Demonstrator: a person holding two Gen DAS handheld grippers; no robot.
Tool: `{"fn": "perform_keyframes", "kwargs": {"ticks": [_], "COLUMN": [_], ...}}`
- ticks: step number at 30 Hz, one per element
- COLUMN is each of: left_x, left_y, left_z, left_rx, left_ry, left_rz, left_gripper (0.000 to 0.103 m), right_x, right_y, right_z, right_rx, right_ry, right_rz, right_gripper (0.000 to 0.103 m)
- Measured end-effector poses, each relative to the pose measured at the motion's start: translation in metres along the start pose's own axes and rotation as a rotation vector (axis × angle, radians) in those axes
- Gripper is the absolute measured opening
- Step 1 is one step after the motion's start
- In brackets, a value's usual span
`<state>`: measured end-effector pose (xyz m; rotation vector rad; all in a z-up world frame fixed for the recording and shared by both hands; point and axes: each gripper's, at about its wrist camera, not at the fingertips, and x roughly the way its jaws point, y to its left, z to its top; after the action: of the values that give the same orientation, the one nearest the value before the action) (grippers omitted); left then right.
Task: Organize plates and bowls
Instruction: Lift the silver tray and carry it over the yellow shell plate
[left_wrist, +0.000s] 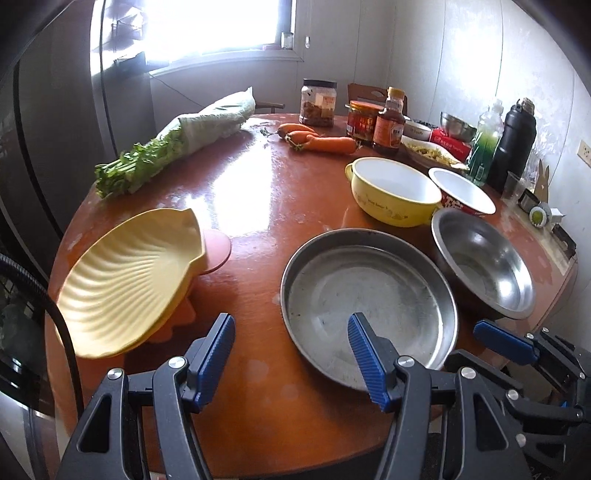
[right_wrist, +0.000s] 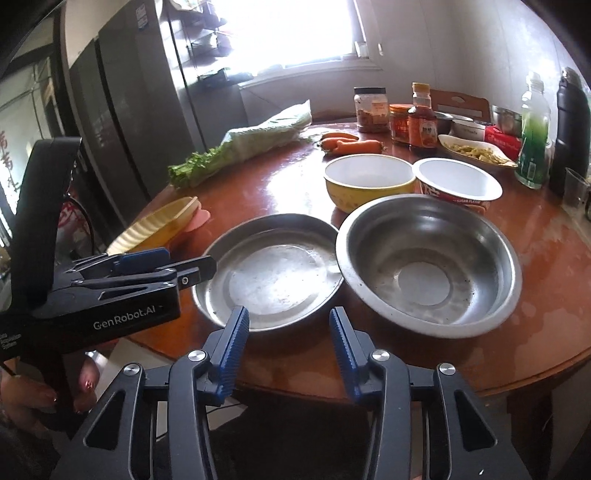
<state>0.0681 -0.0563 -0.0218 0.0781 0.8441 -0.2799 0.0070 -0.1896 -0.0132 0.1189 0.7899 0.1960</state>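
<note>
Two claws, left & right, hover part-open, nothing gripped, over near tabletop edge; steel plate touches steel bowl just ahead; yellow bowl behind.

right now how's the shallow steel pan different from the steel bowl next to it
The steel pan is shallow with a wide flat floor and low walls; the steel bowl is deeper, with curved sides and a small round base. The pan sits nearer the yellow shell dish; the bowl sits in front of the red-and-white bowl. The bowl's rim overlaps the pan's edge. Both are empty, upright, bare metal.
</note>
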Motion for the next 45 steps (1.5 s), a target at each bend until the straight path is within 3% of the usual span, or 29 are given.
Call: {"fn": "perform_keyframes", "kwargs": {"ticks": [8,13,15,17,21,45], "left_x": [0.019,0.027,0.029,0.028,0.027,-0.033], "left_y": [-0.002,-0.004,-0.006,-0.009,-0.009,0.005], "left_z": [0.003,0.002,0.001,0.0,-0.003,-0.002], "left_rx": [0.003,-0.004,-0.003,0.006,0.006,-0.01], "left_ry": [0.009,0.01,0.001,-0.007,-0.02,-0.128], "left_rz": [-0.007,-0.02,-0.017,-0.02,-0.009,-0.021], "left_gripper": [0.063,0.061,0.058,0.046,0.043,0.042], "right_x": [0.025,0.036,0.041,0.044,0.044,0.009], "right_y": [-0.011,-0.005,-0.007,-0.008,-0.005,0.018], "right_z": [0.009,0.013,0.013,0.011,0.01,0.015], "right_rx": [0.069,0.03,0.033,0.03,0.014,-0.007], "right_ry": [-0.025,-0.009,0.004,0.012,0.009,-0.055], "right_rz": [-0.046,-0.075,-0.061,-0.062,-0.076,-0.031], "right_gripper": [0.044,0.041,0.039,0.036,0.036,0.036]}}
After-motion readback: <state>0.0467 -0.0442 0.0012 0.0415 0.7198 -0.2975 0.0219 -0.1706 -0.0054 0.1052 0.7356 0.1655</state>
